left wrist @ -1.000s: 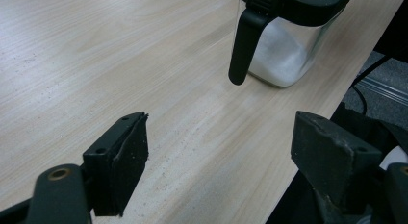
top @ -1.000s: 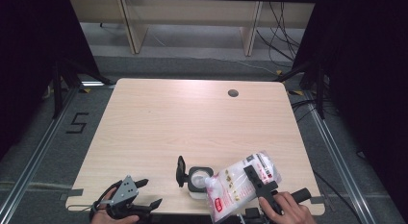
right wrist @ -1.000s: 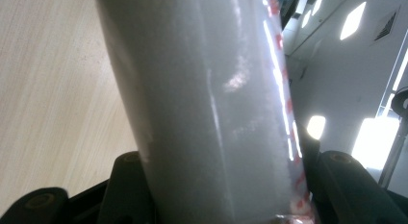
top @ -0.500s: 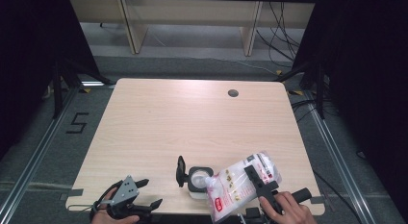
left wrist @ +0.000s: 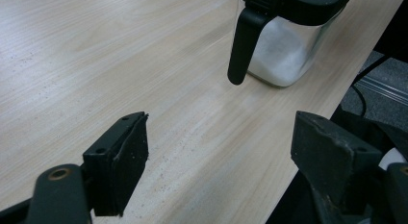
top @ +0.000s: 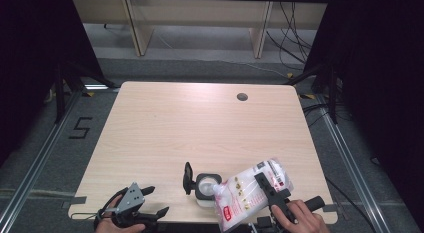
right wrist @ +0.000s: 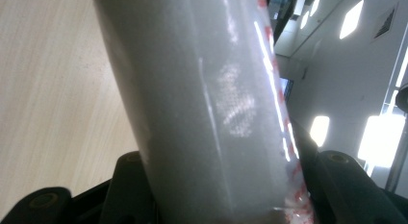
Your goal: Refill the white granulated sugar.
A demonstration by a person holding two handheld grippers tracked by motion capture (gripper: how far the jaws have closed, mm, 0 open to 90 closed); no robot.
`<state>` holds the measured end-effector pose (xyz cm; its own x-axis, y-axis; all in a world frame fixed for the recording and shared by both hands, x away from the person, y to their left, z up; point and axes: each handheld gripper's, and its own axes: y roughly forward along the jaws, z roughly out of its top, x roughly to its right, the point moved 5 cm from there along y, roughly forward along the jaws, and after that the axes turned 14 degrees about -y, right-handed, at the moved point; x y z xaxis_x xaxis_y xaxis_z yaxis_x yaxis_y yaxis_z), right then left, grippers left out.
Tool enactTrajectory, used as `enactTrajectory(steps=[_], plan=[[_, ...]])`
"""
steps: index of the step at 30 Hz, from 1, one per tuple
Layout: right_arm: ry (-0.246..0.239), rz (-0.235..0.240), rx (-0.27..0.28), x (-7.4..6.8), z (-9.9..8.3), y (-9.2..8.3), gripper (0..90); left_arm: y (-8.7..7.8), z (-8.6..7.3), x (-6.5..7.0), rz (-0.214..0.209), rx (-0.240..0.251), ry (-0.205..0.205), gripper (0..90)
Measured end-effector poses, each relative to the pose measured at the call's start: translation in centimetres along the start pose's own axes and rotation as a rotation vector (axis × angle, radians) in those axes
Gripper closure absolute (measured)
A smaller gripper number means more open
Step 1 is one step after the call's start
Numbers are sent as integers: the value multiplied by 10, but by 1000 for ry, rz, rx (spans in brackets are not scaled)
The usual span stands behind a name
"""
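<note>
Jar [top: 206,189] touching tilted bag [top: 252,190]; cable hole [top: 242,97] well apart.

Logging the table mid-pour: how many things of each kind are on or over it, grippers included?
Bags: 1, the white bag in the right gripper
Jars: 1, the clear jar, lid open
Grippers: 2, with the left gripper
Total: 4
</note>
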<state>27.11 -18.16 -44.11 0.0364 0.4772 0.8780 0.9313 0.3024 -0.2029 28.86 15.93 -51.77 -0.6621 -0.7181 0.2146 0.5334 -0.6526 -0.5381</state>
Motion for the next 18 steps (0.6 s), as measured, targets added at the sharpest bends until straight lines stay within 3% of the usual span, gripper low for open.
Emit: enactTrajectory(steps=[1, 3, 4, 5, 6, 7, 8, 9, 10, 11, 13, 15, 16, 18], plan=[[2, 0, 5, 0, 0, 0, 531, 0, -1, 2, -2, 2, -34, 202], [0, 11, 12, 0, 0, 1, 532, 1, -1, 2, -2, -2, -26, 202], [-14, -10, 26, 1, 0, 3, 533, 1, -1, 1, 7, -4, -13, 202], [-1, 17, 11, -1, -1, 2, 534, 0, -1, 1, 11, -10, -3, 202], [23, 10, 15, -3, -1, 3, 534, 1, 1, 1, -4, 2, 8, 202], [23, 12, 12, -4, -2, 3, 534, 1, 1, 1, -5, -4, 6, 202], [-10, 10, 23, 0, -2, 4, 534, 1, 0, 2, 1, -9, -19, 202], [-5, -4, 31, -1, -3, 5, 534, 1, 0, 1, -1, -4, 6, 202], [14, 32, 9, -4, -4, 4, 535, 1, -1, 1, 9, -7, -10, 202], [0, 25, 19, -3, -4, 5, 535, 0, -1, 0, 11, -14, -4, 202], [4, 4, 25, -3, -4, 6, 537, 1, 0, 2, -3, 0, -31, 202], [6, 7, 42, -4, -4, 8, 539, 1, 0, 1, -1, -3, -7, 202], [44, 37, 18, -9, -5, 7, 540, 0, -2, 1, 5, -19, -15, 202], [35, 37, 22, -8, -5, 7, 541, 0, 0, 0, 5, -15, 8, 202]])
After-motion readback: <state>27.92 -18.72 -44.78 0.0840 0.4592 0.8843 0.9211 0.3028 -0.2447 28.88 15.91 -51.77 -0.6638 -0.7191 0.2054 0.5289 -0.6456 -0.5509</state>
